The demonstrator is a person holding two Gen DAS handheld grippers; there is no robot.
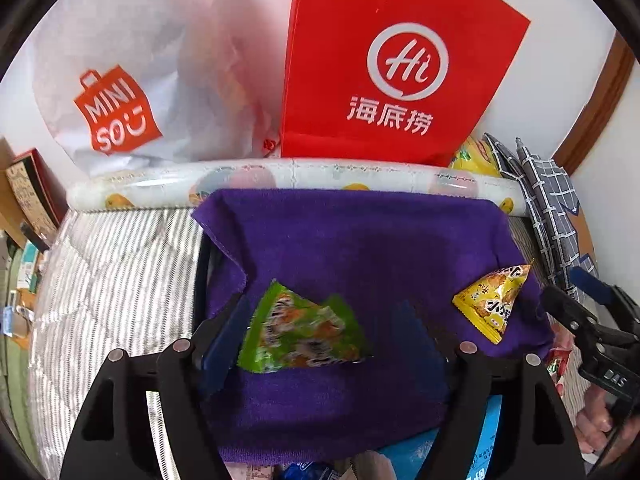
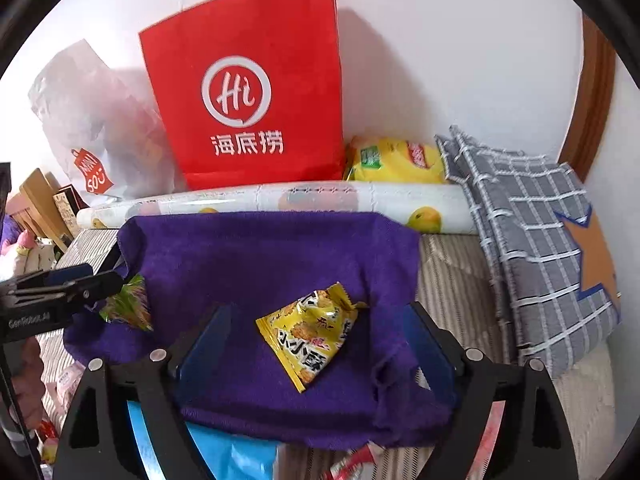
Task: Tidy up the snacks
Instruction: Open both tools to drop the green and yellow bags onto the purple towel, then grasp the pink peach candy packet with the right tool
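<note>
While both sets of tongs stand wide with nothing between their pads, two small snack packets lie on the purple terry towel point(image 2: 256, 264) that is draped over what looks like a box or tray. The left gripper point(image 1: 320, 320) hangs over the green crinkled foil packet point(image 1: 304, 332), which lies free between its open fingers; the right gripper point(image 2: 316, 336) likewise brackets the yellow triangular foil packet point(image 2: 316, 332) without touching it.

So two snacks appear placed, one at each side of the towel. More remains: loose wrappers (red, pink and blue ones) show at the near edge below the towel, and a large yellow crisp bag point(image 2: 394, 160) sits behind the fruit-printed roll point(image 2: 280, 200), beside the red paper carrier bag point(image 2: 248, 92). The job seems only begun.
</note>
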